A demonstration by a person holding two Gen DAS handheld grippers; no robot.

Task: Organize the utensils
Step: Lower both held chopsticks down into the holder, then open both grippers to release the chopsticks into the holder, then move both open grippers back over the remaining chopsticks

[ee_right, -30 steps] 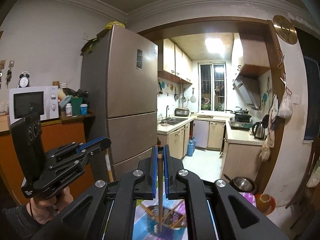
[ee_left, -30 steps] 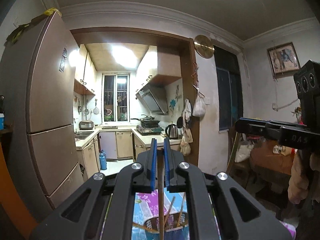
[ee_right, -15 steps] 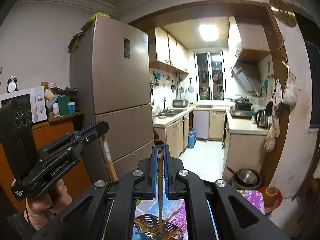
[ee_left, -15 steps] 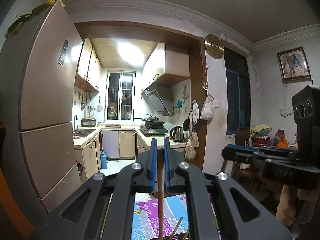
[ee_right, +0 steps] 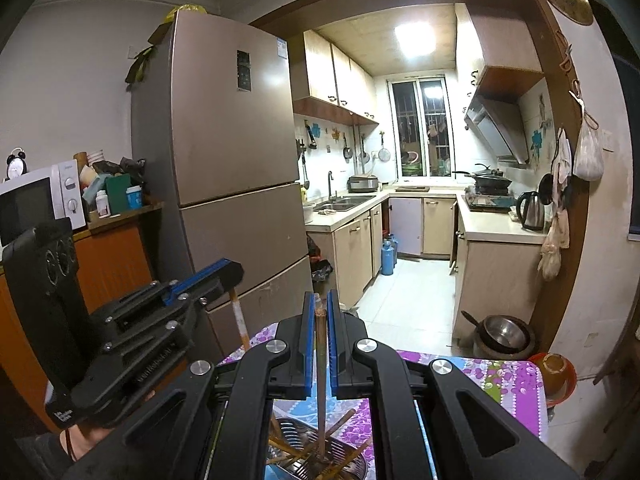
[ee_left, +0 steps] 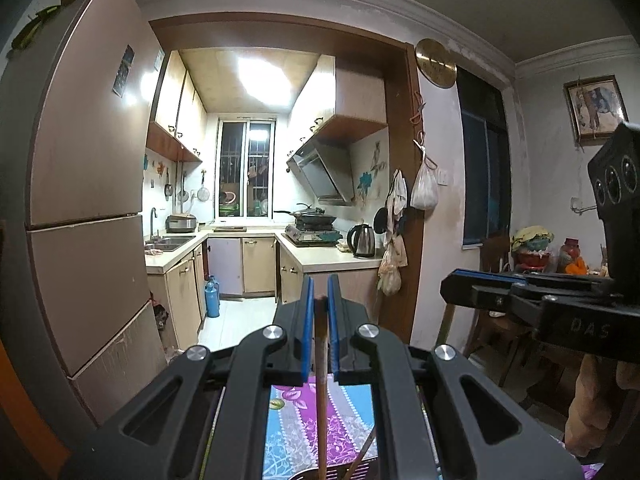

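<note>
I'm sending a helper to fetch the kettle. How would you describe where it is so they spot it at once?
Go through the wooden doorway into the kitchen and look along the right-hand pale countertop. The shiny steel electric kettle with a black handle stands at its near end, just this side of the gas stove holding dark pans; it is the only upright silver vessel there.

1. At frame left you faced a tall bronze refrigerator (ee_right: 232,160).
2. Through the wood-framed doorway at centre, a barred window (ee_right: 420,128) sat under a bright ceiling light (ee_right: 414,38).
3. Beige cabinets (ee_right: 356,240) lined a white tiled floor (ee_right: 412,288).
4. At far left stood a white microwave (ee_right: 38,200).
</note>
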